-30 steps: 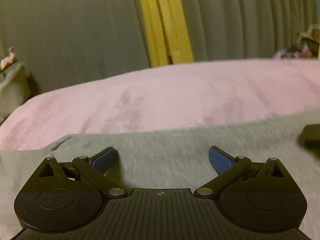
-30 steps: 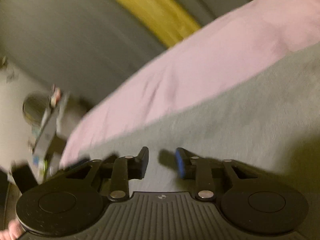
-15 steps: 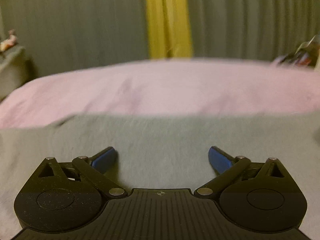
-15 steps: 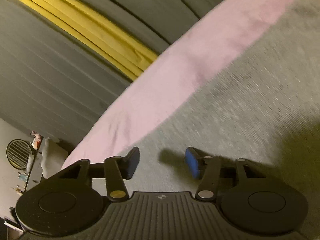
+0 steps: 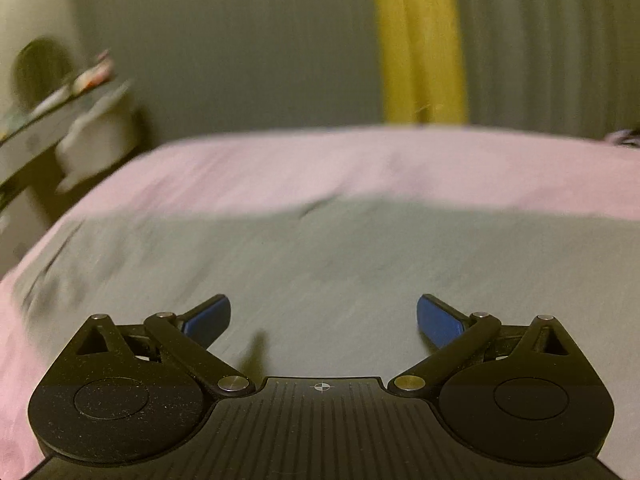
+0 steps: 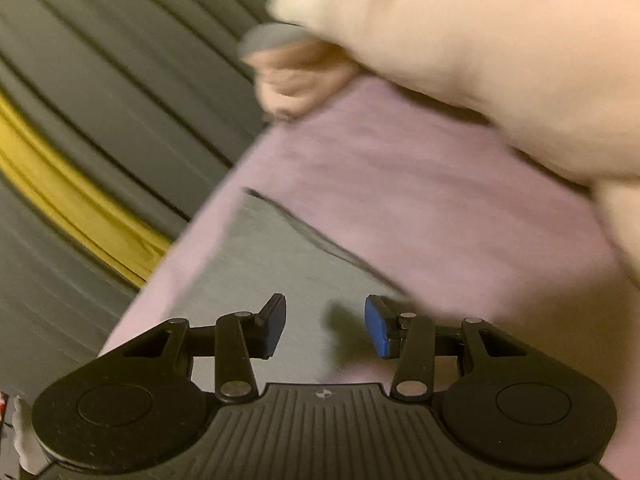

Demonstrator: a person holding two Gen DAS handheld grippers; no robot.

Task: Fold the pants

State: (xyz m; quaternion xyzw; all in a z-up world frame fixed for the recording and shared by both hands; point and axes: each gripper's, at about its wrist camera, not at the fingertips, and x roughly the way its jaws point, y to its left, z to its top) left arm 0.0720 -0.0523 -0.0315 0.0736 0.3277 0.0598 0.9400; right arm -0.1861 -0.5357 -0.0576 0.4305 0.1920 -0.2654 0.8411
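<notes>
Pants (image 5: 340, 264) flat on bed — under both open, empty jaws.

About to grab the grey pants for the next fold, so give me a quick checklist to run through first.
1. Left hand-held gripper open and empty: ok.
2. Right hand-held gripper open, nothing between its pads, jaws just opened: ok.
3. Grey pants lying flat on the pink bedcover: ok.
4. Pants edge in view of the right gripper: ok.
5. Pale bedding clear of the pants: cannot tell, blurred.
</notes>
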